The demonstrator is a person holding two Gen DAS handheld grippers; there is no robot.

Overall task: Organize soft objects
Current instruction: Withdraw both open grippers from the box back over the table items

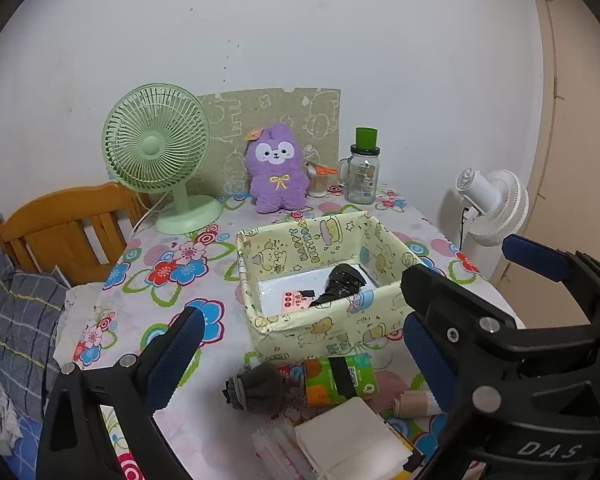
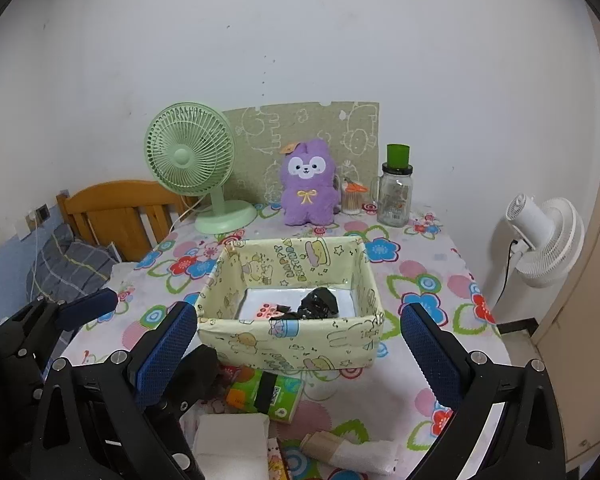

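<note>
Both grippers hover spread and empty over the near edge of the flower-print tablecloth. The left gripper and right gripper each show their blue-padded fingers wide apart with nothing between them. The pale-yellow cartoon-print fabric box at mid-table already holds a crumpled black soft item. Just near of it lie a dark grey rolled sock, a green-and-orange tissue pack and a white folded cloth. This looks like the moment between placements; next, one gripper should probably descend over the sock and pinch it.
</note>
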